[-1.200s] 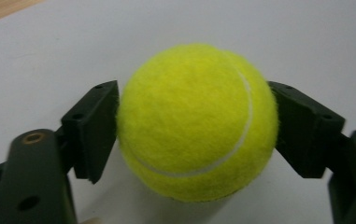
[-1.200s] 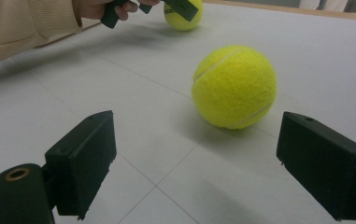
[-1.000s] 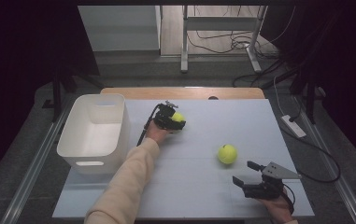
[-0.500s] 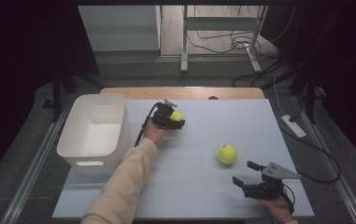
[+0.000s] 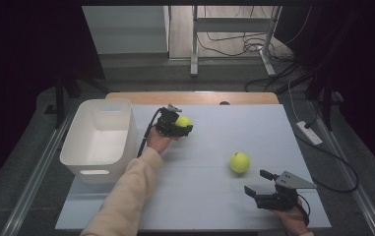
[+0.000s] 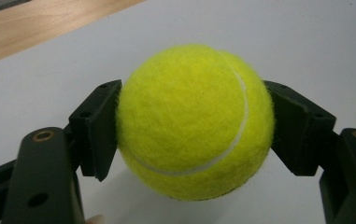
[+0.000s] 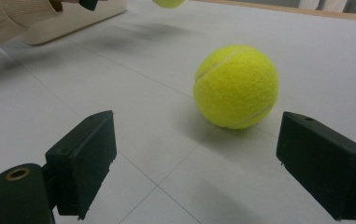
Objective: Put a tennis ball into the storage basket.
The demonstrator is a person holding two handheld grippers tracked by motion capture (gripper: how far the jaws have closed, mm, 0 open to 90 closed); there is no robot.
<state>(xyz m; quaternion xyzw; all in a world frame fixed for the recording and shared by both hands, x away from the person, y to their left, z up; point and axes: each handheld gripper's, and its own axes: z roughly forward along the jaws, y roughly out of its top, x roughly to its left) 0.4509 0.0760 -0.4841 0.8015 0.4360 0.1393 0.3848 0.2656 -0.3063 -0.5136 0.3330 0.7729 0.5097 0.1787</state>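
From the high view, a pale grey table (image 5: 214, 196) sat with a white bin (image 5: 101, 140) at its left side, open top, inside bare as far as I could see. Just right of the bin, the left gripper (image 5: 179, 124) was clamped on a tennis ball (image 5: 183, 121), held off to the far-left part of the table. Most of that ball was hidden by the black jaws and body, so only a yellow sliver showed. The person's cream sleeve (image 5: 126, 191) ran up from the bottom edge, cut off there. A second tennis ball (image 5: 239, 162) lay loose on the table right of centre. The right gripper (image 5: 259, 184) sat near the bottom right, jaws spread, well apart from that ball, its hand partly cut off by the frame. The floor behind was dark, with cables I couldn't really make out.

In the left gripper view, the held ball (image 6: 194, 123) was squeezed between both black jaws, one pad pressed into each side, with the white seam curving across it. No brand print showed on the side facing the camera. A strip of wood edge (image 6: 40, 28) ran along the far top left.

In the right gripper view, the jaws stood wide apart with nothing between them, and the loose ball (image 7: 235, 86) lay on the table beyond them, nearer the right jaw. No logo readable there either. At the top edge the other ball (image 7: 167, 3) was cut off, and the sleeve (image 7: 12, 21) and bin (image 7: 73, 21) were only partly in frame.
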